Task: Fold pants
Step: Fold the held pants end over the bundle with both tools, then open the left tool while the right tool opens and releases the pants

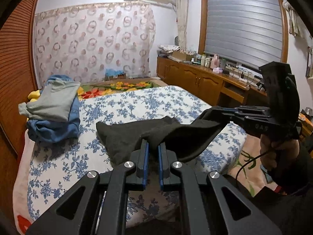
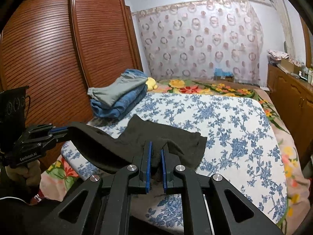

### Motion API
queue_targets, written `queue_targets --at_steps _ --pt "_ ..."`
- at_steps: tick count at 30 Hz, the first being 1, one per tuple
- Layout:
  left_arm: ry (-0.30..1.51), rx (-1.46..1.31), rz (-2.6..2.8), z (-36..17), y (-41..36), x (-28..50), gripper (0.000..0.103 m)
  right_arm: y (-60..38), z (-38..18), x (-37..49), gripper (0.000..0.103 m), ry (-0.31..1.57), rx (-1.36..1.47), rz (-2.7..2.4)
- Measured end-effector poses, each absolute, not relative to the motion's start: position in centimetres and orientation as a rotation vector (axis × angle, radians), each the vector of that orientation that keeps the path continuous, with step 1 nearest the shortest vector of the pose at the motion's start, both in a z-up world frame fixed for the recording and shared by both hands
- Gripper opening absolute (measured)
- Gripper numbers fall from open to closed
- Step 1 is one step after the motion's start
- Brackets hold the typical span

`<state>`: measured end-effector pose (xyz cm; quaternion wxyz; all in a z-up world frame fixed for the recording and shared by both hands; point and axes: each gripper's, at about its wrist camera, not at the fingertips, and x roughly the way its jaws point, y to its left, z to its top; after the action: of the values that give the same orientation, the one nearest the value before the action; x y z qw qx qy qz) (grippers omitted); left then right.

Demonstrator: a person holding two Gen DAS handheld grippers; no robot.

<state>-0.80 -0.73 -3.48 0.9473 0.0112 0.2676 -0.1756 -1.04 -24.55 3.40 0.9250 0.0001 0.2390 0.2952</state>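
Your left hand-held gripper [image 1: 153,146] is clamped on one edge of the black pants [image 1: 137,135], and your right hand-held gripper [image 2: 156,148] is clamped on the same edge further along. The cloth is lifted at your end; its far part lies on the bed [image 2: 225,117], near the stack of folded clothes [image 2: 119,101]. You seem mid-fold: next, carry the held edge forward over the resting part, level. Waistband and legs cannot be told apart.

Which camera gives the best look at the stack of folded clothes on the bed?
The right wrist view: the folded clothes sit in side profile, layers distinct. The left wrist view shows the same stack near its left edge, more distorted.
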Motion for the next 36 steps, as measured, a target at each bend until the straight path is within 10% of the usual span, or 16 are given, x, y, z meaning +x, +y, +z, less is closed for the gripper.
queue_targets --at_steps 27,36 --pt "0.598 0.018 -0.282 -5.6 0.3 6.9 0.010 -19.8 1.3 9.5 0.009 0.573 -0.035 0.559" --pt "0.600 -0.025 -0.308 -6.2 0.9 6.1 0.063 -19.4 0.7 10.2 0.009 0.579 -0.044 0.554"
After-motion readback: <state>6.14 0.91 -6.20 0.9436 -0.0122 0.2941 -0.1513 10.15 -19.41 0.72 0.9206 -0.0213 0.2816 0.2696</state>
